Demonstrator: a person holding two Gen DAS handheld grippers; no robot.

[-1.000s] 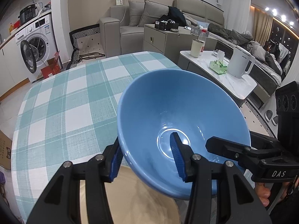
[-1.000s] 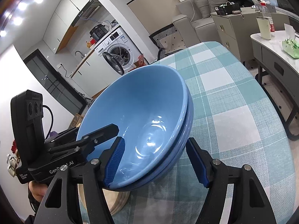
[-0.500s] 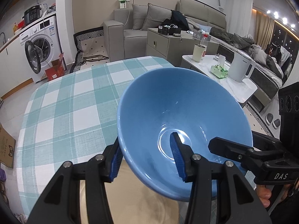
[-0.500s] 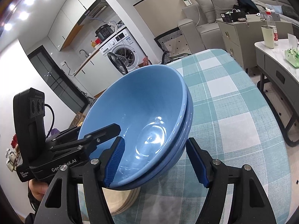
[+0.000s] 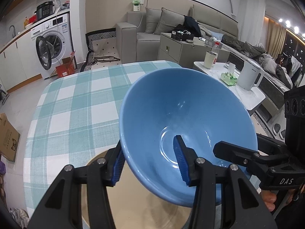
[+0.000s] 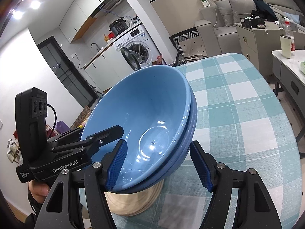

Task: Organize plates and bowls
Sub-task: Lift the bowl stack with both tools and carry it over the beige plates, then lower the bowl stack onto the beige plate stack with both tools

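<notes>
**Stacked blue bowls gripped from both sides above the checked surface**

The left gripper [image 5: 150,164] is pinching the near wall of the blue bowls [image 5: 183,118]: one finger [image 5: 119,166] is pressing outside, the other sitting inside near the base ring. The right gripper [image 6: 162,164] is straddling the opposite rim of the same stack [image 6: 148,118]; its inner finger [image 6: 116,164] is lying against the bowl's inside, while the outer finger is standing just beside the outer wall, so contact there cannot be told. Two nested rims are showing in the right wrist view. The bowls are tilting, held clear over a pale wooden plate stack [image 6: 133,200] that is resting on the teal-checked surface [image 6: 238,114].

Around: a washing machine [image 5: 53,43] with its door hanging open, a grey sofa [image 5: 152,26], a side table carrying a white kettle [image 5: 249,75] and a cream tumbler [image 5: 208,60]. The bowls are blocking most of the near surface from both cameras.
</notes>
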